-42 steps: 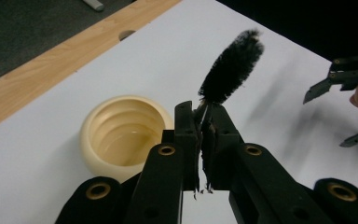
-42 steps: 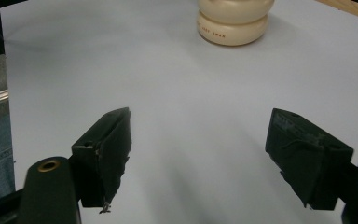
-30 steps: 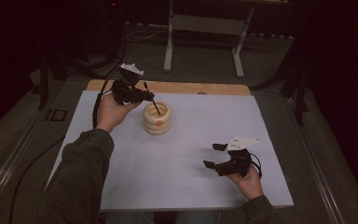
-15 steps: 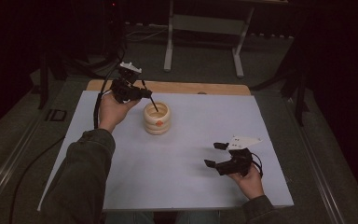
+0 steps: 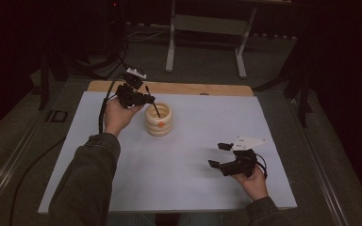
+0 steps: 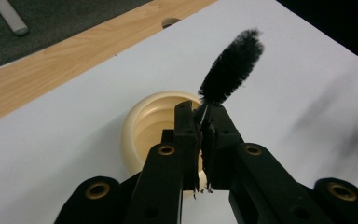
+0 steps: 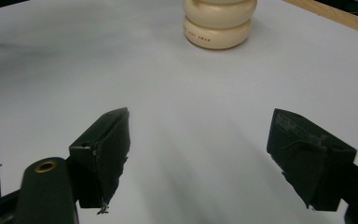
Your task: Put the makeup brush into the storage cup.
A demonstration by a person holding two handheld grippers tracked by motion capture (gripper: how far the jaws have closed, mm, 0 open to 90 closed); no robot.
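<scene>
White table (image 5: 188,155): left gripper (image 6: 200,140) fingers pinching black brush (image 6: 230,67) above cream pot (image 6: 142,128); right gripper (image 7: 205,154) fingers spread.

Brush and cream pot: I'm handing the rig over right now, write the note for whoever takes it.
Left gripper: shut on the black brush, held at the mouth of the cream pot, bristle end clear of the opening in the left gripper view.
Right gripper: open, holding nothing, low over the white board, well apart from the pot.
Done: brush gripped, brought to the pot.
Left: probably work the brush inside the pot; steady it with the right gripper if it shifts.
</scene>
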